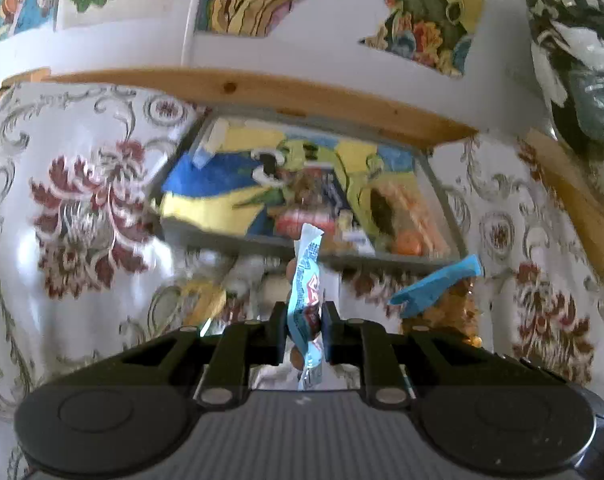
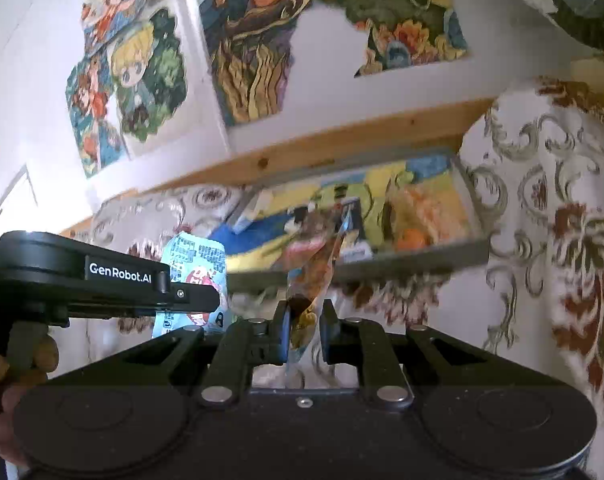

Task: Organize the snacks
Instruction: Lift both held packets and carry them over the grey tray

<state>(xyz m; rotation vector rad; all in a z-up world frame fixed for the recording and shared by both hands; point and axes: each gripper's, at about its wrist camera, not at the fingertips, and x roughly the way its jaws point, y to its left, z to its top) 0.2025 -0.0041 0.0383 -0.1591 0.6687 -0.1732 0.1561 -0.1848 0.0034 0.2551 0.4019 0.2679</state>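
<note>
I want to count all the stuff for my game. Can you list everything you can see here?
light blue snack packet: one, light blue with red print, clamped in the left gripper.
orange-brown snack packet: one, clear with orange and brown, clamped in the right gripper.
tray: one, grey rim, colourful inside, on the table ahead, holding several blurred snacks.
blue-topped snack bag: one, blue and orange, on the cloth right of the left gripper.
tablecloth: one, white with dark red flowers.
wall pictures: several, multicoloured, above the table.
left gripper: one, black, shut.
right gripper: one, black, shut.
hand: one, on the left gripper's handle.
</note>
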